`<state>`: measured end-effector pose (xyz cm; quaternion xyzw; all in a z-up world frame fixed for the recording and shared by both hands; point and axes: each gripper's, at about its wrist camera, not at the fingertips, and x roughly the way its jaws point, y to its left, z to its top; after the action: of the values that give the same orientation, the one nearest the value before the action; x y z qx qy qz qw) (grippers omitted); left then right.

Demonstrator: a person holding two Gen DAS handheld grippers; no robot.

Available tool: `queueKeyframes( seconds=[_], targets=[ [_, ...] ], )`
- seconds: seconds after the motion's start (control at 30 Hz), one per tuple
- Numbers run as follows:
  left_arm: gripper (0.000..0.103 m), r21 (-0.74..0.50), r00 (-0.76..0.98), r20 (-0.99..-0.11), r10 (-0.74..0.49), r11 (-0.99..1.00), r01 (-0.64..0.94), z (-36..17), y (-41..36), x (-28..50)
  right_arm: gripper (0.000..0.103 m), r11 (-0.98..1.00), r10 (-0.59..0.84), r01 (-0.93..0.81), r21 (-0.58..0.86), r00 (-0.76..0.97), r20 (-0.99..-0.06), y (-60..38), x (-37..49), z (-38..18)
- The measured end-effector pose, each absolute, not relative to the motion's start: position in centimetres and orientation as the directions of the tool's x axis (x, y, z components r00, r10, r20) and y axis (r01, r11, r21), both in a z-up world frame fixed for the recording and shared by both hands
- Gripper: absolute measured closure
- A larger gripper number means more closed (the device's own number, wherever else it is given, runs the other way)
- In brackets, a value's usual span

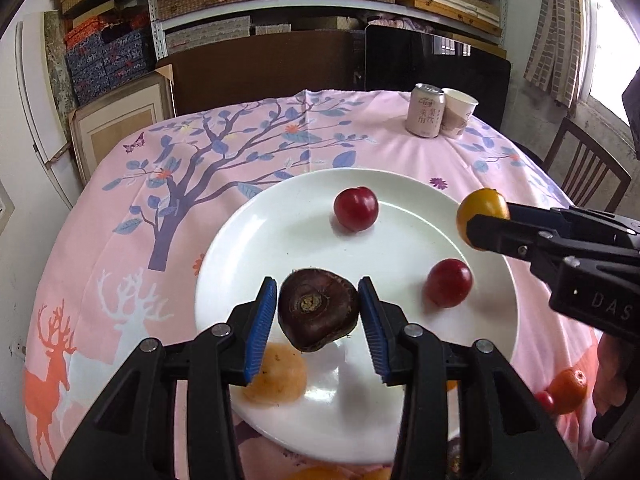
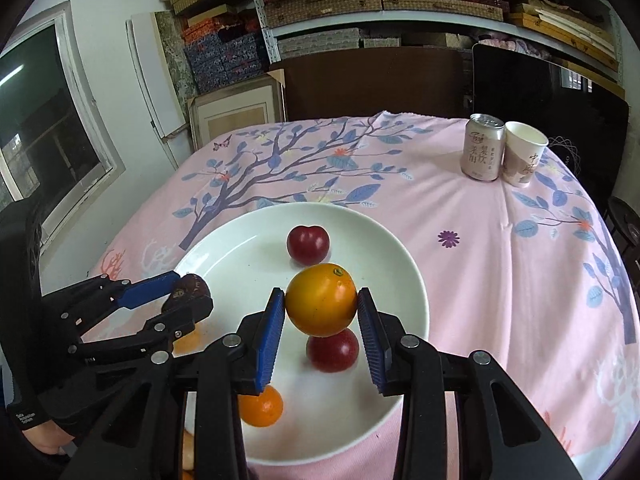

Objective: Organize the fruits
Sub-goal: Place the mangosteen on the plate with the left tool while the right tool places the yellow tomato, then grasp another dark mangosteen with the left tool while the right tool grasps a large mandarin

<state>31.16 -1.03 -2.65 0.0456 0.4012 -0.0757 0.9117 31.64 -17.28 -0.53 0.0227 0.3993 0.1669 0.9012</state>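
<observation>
Status: two red plums point(image 1: 356, 209) point(image 1: 448, 282) already lie on the white plate point(image 1: 248, 240) near the table's front edge. The left claw point(image 1: 318, 312) is closed on a dark brown fruit point(image 1: 318, 310) above the plate's near-left rim. The right claw point(image 2: 321, 312) grips a yellow-orange fruit point(image 2: 321, 305) over the plate. Both loads appear ready for release. A small orange point(image 1: 568, 390) remains on the cloth beside the plate. The can point(image 2: 482, 148) and paper cup point(image 2: 522, 156) at the far right corner carry Chinese print, not legible.
</observation>
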Motion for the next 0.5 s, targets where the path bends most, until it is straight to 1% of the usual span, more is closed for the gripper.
queueKeyframes(
  seconds=[0.03,0.1,0.13,0.2,0.27,0.37,0.4,0.5],
  targets=[
    [0.053,0.019,0.667,-0.739,-0.095,0.987,0.162,-2.8,-0.8,31.4,0.062,0.944,0.315,-0.284,0.169,0.621,-0.718,-17.0,31.9,-0.9],
    [0.047,0.009,0.678,-0.729,-0.094,0.989,0.146,-2.7,-0.3,31.2,0.052,0.948,0.304,-0.274,0.159,0.640,-0.706,-16.9,31.6,-0.8],
    [0.041,0.011,0.690,-0.718,-0.090,0.990,0.141,-2.4,-0.1,30.7,0.050,0.948,0.309,-0.271,0.167,0.650,-0.695,-17.2,31.1,-0.5],
    [0.035,0.014,0.715,-0.693,-0.089,0.990,0.137,-1.5,0.3,29.5,0.049,0.946,0.318,-0.267,0.182,0.658,-0.683,-17.9,30.1,0.0],
    [0.031,0.011,0.736,-0.668,-0.106,0.988,0.153,-0.5,0.5,27.4,0.048,0.951,0.305,-0.251,0.181,0.667,-0.680,-18.9,28.8,0.5],
    [0.027,0.031,0.751,-0.646,-0.134,0.979,0.201,0.4,0.4,23.4,0.047,0.951,0.308,-0.243,0.192,0.675,-0.670,-20.7,25.7,0.9],
    [0.027,0.040,0.752,-0.644,-0.139,0.976,0.215,0.4,0.4,22.1,0.043,0.952,0.304,-0.241,0.188,0.681,-0.667,-21.3,24.6,0.9],
    [0.027,0.057,0.743,-0.651,-0.157,0.965,0.255,-0.2,0.3,17.9,0.037,0.954,0.301,-0.231,0.193,0.697,-0.650,-22.9,21.0,0.3]
  ],
)
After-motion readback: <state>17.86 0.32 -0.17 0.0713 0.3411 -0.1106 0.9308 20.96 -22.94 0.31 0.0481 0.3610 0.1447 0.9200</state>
